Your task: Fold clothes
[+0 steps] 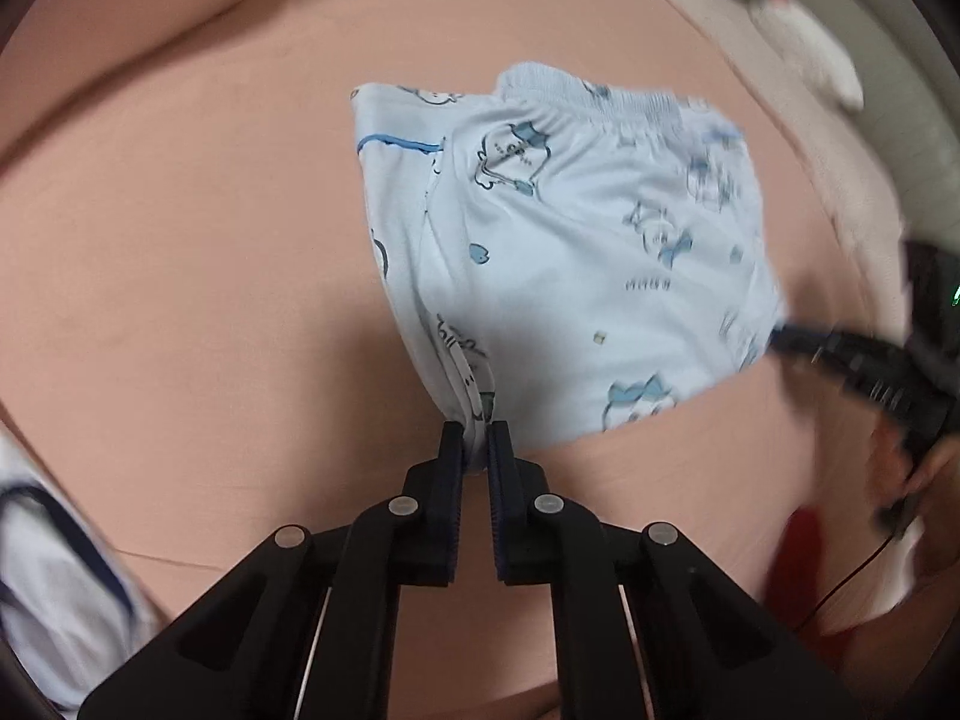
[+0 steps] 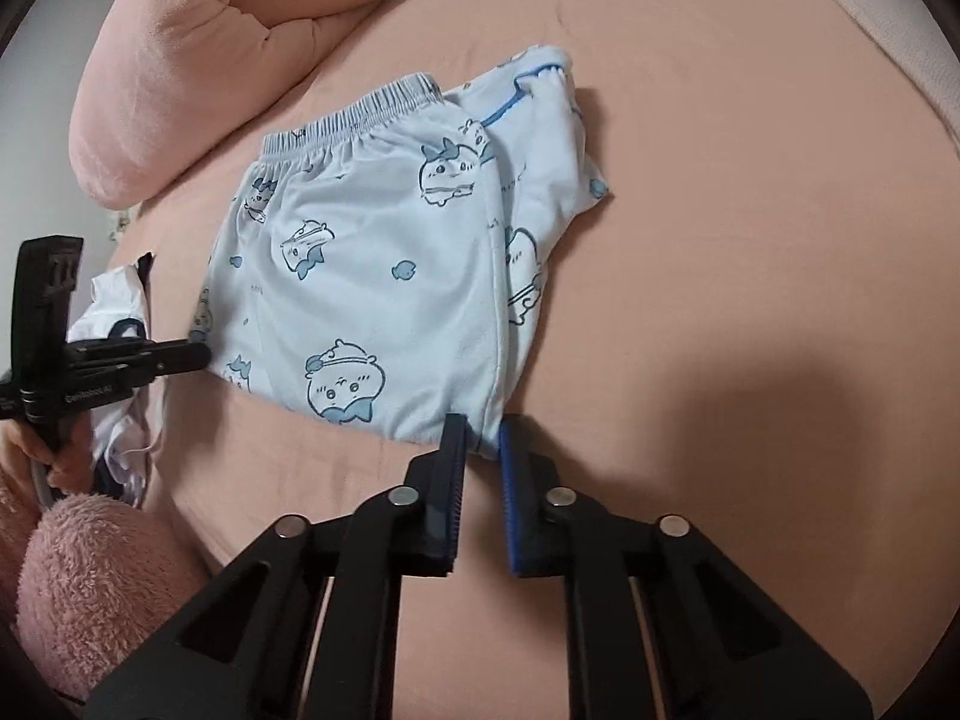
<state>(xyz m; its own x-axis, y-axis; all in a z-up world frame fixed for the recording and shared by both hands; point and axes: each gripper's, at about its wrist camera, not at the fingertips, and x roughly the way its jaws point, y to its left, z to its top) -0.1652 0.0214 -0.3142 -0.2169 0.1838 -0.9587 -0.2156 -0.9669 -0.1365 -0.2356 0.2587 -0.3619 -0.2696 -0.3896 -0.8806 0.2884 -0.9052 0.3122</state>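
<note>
Light blue pajama pants [image 2: 384, 252] with cartoon prints lie folded on the pink bedsheet [image 2: 750, 240], elastic waistband toward the pillow. They also show in the left wrist view [image 1: 570, 252]. My left gripper [image 1: 478, 444] is shut on a bunched edge of the pants; it shows at the left of the right wrist view [image 2: 204, 354]. My right gripper [image 2: 480, 438] has its jaws slightly apart around the pants' near corner; in the left wrist view it is blurred at the pants' right edge [image 1: 780, 339].
A pink pillow [image 2: 198, 60] lies at the far left of the bed. A white garment with dark trim [image 2: 114, 312] lies at the left edge, also in the left wrist view [image 1: 54, 588]. A fluffy pink sleeve [image 2: 90, 582] covers the left hand's arm.
</note>
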